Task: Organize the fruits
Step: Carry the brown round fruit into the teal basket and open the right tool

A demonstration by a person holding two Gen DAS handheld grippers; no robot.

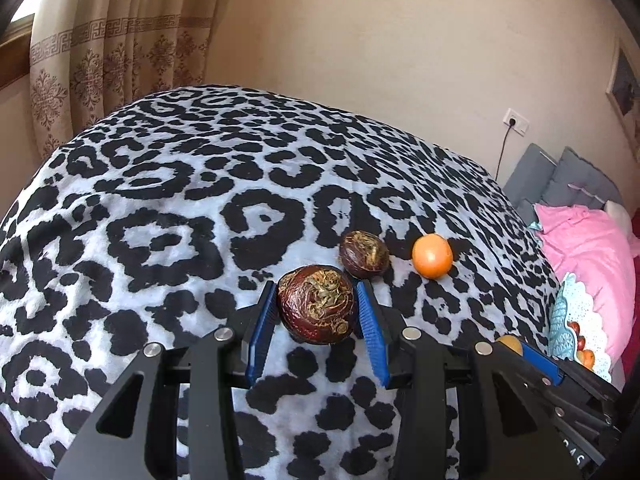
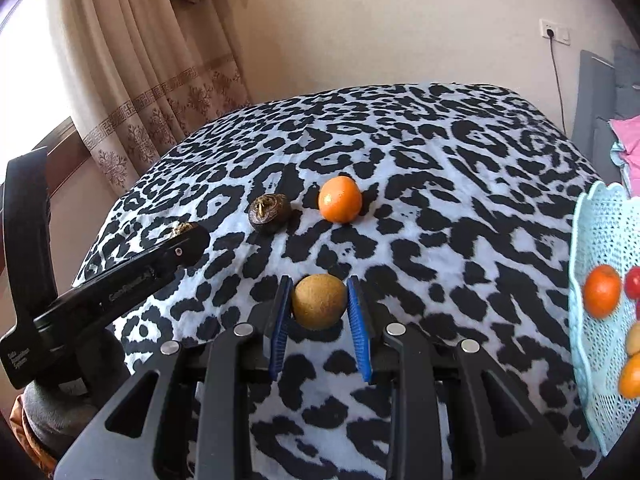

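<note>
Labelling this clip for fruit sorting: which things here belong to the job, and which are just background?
Job:
- dark brown fruit in left gripper
- tan fruit in right gripper
- second brown fruit
- orange
- blue basket

Background:
- curtain
- pink pillow
- wall socket

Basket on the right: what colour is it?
Pale turquoise, a lacy mesh basket. It shows best in the right wrist view.

Both grippers point downward, the left gripper (image 1: 317, 312) with its blue pads clamped on a dark fruit (image 1: 317, 304), the right gripper (image 2: 320, 308) on a tan fruit (image 2: 319, 301).
</note>
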